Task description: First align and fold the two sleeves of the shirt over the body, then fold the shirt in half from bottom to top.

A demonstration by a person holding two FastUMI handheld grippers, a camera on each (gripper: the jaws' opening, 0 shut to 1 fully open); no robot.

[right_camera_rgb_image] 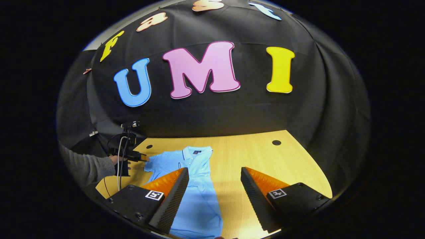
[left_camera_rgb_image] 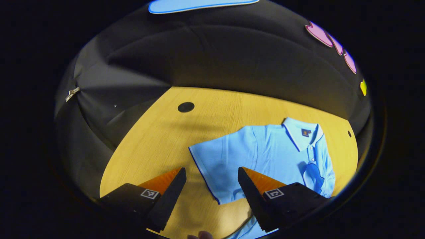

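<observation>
A light blue polo shirt (left_camera_rgb_image: 265, 152) lies flat on the wooden table (left_camera_rgb_image: 159, 132), collar (left_camera_rgb_image: 302, 132) toward the far right. One short sleeve (left_camera_rgb_image: 212, 162) is spread out to the side. The other sleeve (left_camera_rgb_image: 312, 176) lies folded over the body. My left gripper (left_camera_rgb_image: 211, 170) is open, its fingers straddling the spread sleeve's hem from just above. In the right gripper view the shirt (right_camera_rgb_image: 199, 196) runs under my open right gripper (right_camera_rgb_image: 214, 171), which holds nothing. The left gripper (right_camera_rgb_image: 141, 157) shows there at the spread sleeve (right_camera_rgb_image: 156, 166), held by a hand with a grey cuff (right_camera_rgb_image: 99, 167).
The table has round cable holes (left_camera_rgb_image: 186, 107) (right_camera_rgb_image: 276, 142) near its far edge. Bare wood lies right of the shirt in the right gripper view. Black cloth walls close in behind the table. A cable (right_camera_rgb_image: 119, 156) hangs from the left gripper.
</observation>
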